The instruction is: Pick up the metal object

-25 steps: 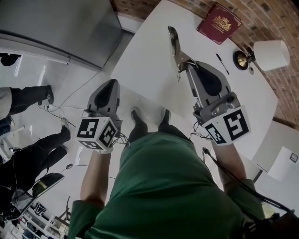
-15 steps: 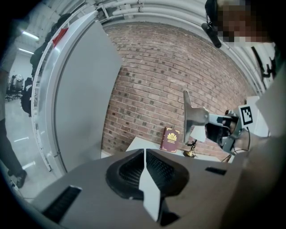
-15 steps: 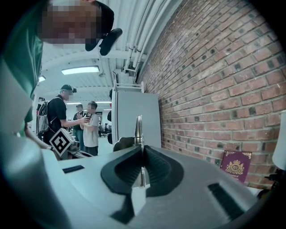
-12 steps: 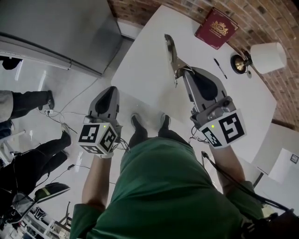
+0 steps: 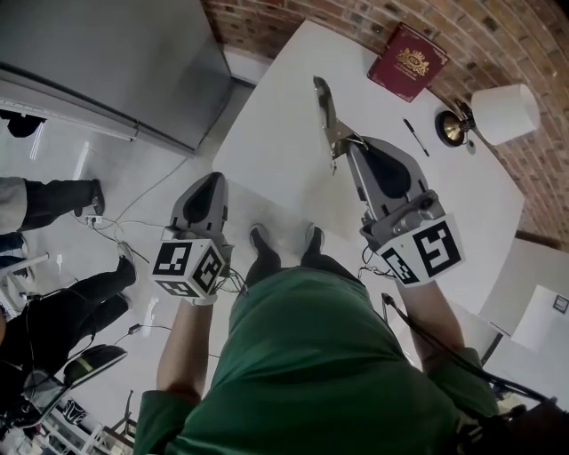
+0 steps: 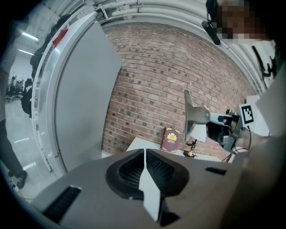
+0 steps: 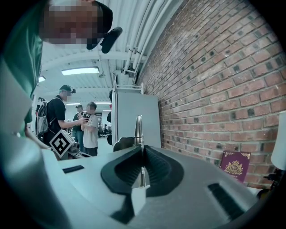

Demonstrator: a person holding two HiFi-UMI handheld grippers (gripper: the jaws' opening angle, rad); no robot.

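R gripper (image 7: pixel 142 154): jaws clamping on metal object (image 7: pixel 139 127), thin edge pinched betw. pads, blade projecting fwd past jaw tips. Head view: object showing over white table (image 5: pixel 276 133), directly ahead of R jaws. L gripper (image 6: pixel 144 154): jaws sitting together, nothing betw. them; hanging beside table edge, well apart from object. Beyond R jaw tips: red book (image 5: pixel 409 60), pen (image 5: pixel 415 123), lamp (image 5: pixel 502 111) sitting nr brick wall (image 7: pixel 214 80).

— Where is the table (image 5: pixel 267 133) free?
— Its near and left parts are bare. The metal object (image 5: pixel 325 107) juts over the middle; a book (image 5: pixel 408 62), pen (image 5: pixel 415 137) and lamp (image 5: pixel 498 114) crowd the far right by the wall (image 5: pixel 258 13).
— And off the left edge?
— Open floor (image 5: pixel 116 178), then a cabinet (image 5: pixel 107 62).
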